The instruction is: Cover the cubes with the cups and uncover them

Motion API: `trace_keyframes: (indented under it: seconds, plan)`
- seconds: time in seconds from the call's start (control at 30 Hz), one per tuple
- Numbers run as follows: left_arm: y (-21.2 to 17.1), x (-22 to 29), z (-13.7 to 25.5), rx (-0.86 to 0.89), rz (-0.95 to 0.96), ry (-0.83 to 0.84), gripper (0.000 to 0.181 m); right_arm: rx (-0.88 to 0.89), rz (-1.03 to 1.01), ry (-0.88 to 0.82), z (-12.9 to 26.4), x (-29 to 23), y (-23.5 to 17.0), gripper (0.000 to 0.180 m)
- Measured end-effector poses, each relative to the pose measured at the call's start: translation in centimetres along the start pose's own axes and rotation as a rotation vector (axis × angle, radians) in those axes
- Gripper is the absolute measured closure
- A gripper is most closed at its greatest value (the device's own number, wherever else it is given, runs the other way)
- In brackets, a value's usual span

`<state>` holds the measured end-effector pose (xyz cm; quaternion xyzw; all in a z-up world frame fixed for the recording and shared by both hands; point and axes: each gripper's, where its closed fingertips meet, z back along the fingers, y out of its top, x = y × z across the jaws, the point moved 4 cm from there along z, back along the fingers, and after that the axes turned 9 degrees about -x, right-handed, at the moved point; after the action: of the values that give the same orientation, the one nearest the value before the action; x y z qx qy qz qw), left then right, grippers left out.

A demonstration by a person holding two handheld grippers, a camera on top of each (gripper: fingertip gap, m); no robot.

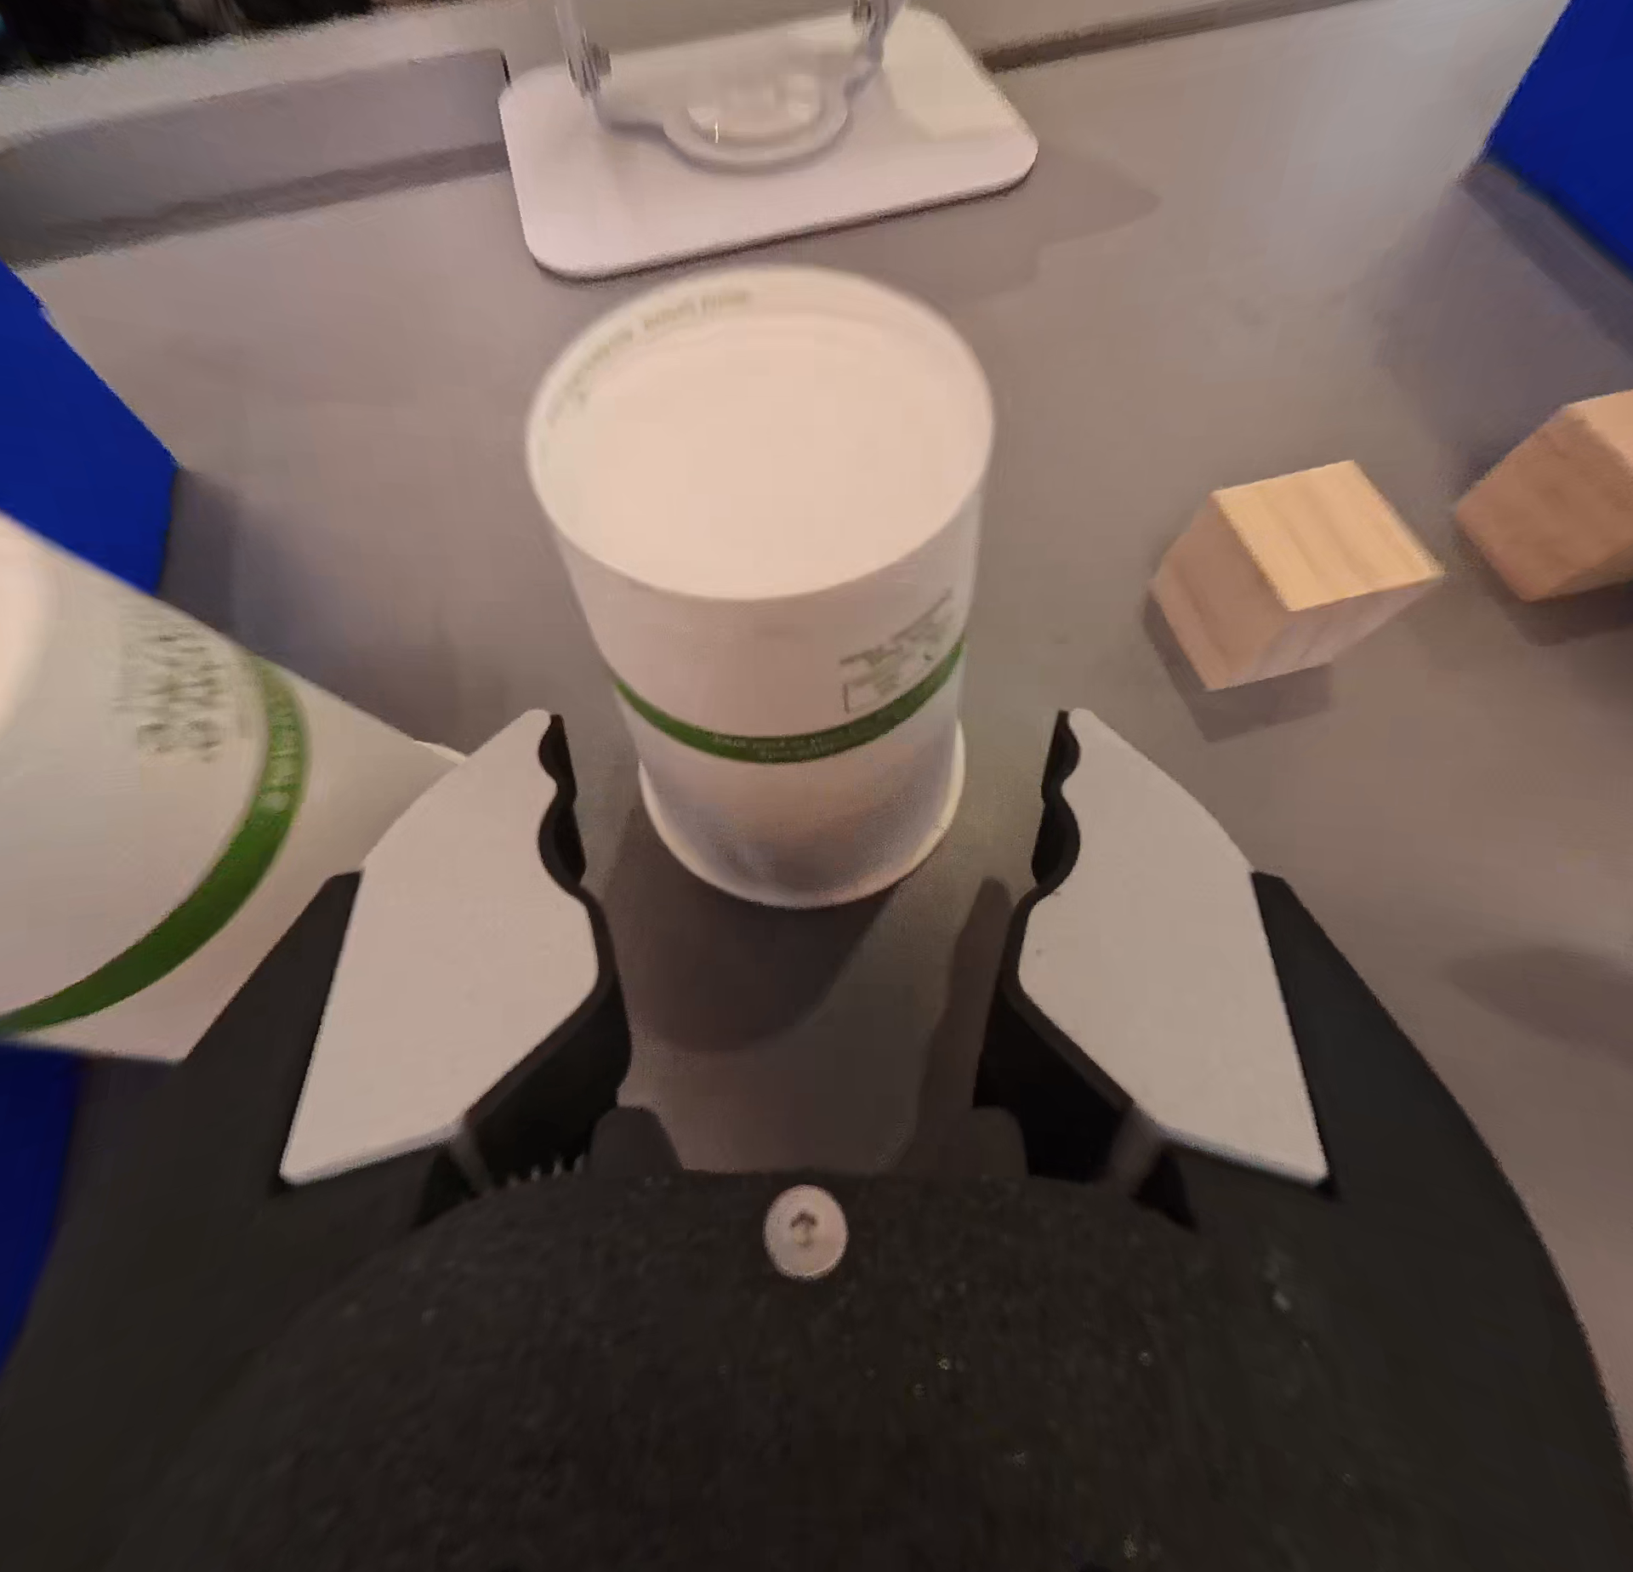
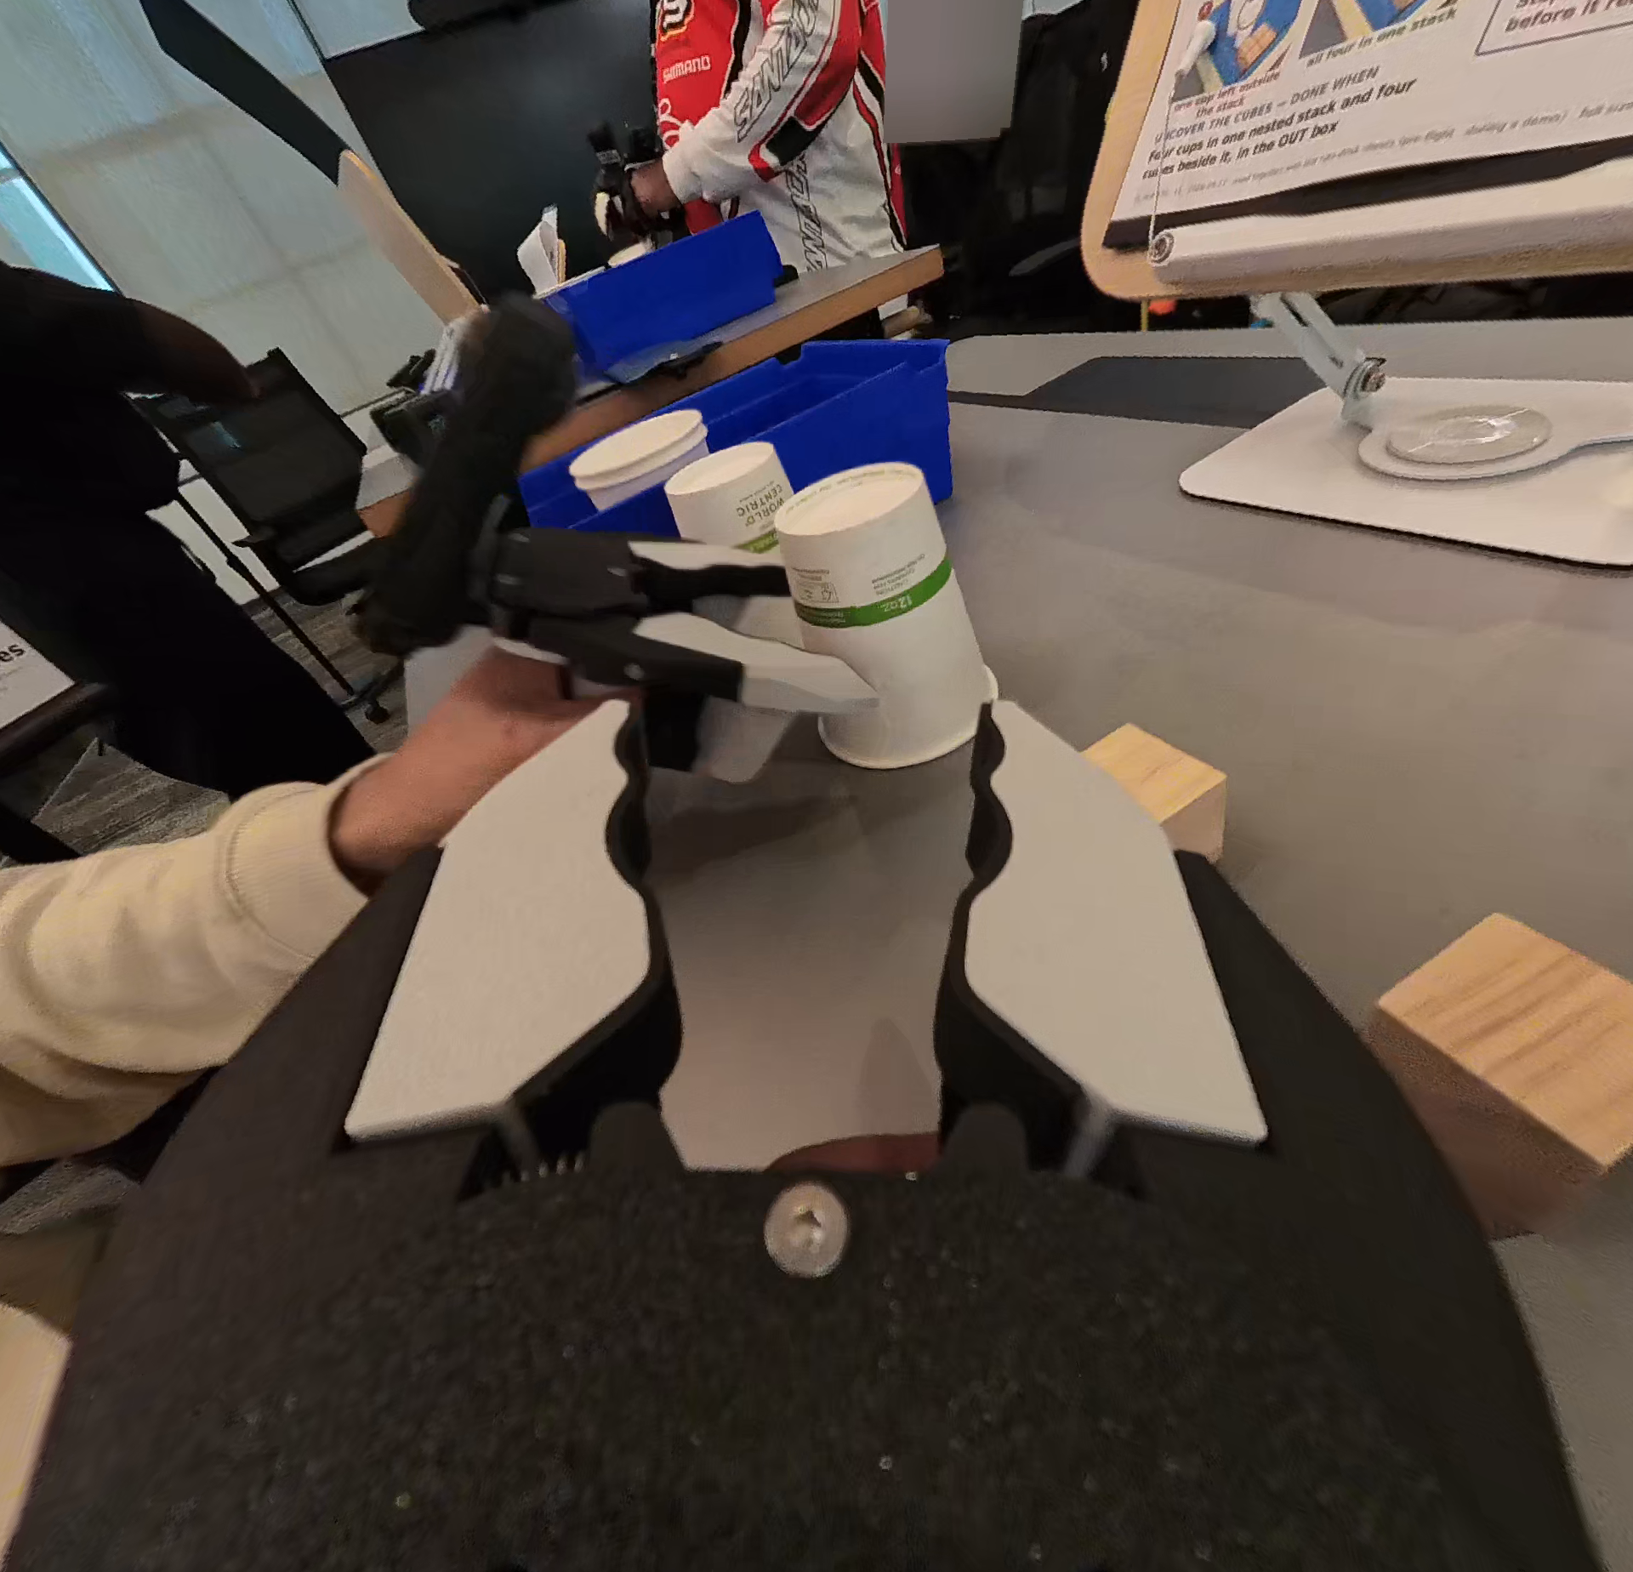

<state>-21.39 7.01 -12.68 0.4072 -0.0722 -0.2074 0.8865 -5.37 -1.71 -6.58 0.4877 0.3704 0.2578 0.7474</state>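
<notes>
A white paper cup with a green band point(image 1: 760, 575) stands upside down on the grey table point(image 1: 1149, 867). My left gripper point(image 1: 808, 734) is open, with one finger on each side of the cup's lower part and a gap on both sides. What is under the cup is hidden. The right wrist view shows the same cup point(image 2: 884, 610) and the left gripper point(image 2: 831, 637) straddling it. Two bare wooden cubes point(image 1: 1290, 575) point(image 1: 1564, 504) lie to the right. My right gripper point(image 2: 808, 725) is open and empty, low over the table, with the cubes point(image 2: 1166, 787) point(image 2: 1520, 1052) on its right.
Two more upside-down cups point(image 2: 733, 495) point(image 2: 641, 456) stand behind the first; one shows at the left edge point(image 1: 132, 778). A blue bin point(image 2: 795, 416) is behind them, another at far right point(image 1: 1573, 71). A white stand point(image 2: 1414, 504) holds an instruction sheet. People stand beyond the table.
</notes>
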Motion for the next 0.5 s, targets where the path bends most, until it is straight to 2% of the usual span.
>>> trace_keyframes:
  seconds: [0.1,0.13,0.23,0.27,0.3,0.4,0.5]
  plan:
    - [0.0,0.6,5.2,0.067,-0.026,-0.032,0.081,0.040,0.007,-0.006,0.3,-1.1,-1.1,0.109]
    - [-0.3,0.8,6.9,0.073,-0.034,-0.062,0.086,0.055,0.012,-0.002,0.3,-1.6,-1.3,0.109]
    - [-1.4,0.4,11.4,-0.066,-0.215,-0.162,0.120,0.039,0.026,0.022,-0.4,-2.7,-1.9,0.109]
    - [-1.5,-0.6,12.8,-0.137,-0.301,-0.181,0.121,0.024,0.025,0.046,-0.8,-3.1,-2.1,0.109]
    - [-1.2,-2.1,14.0,-0.182,-0.375,-0.177,0.121,0.006,0.023,0.066,-1.1,-3.3,-2.4,0.109]
    - [1.4,-9.3,16.5,-0.159,-0.516,-0.055,0.124,-0.030,0.032,0.075,-1.6,-3.2,-3.2,0.109]
    - [1.8,-16.1,15.1,-0.309,-0.615,0.047,0.137,-0.040,0.024,0.092,-1.8,-3.2,-3.2,0.110]
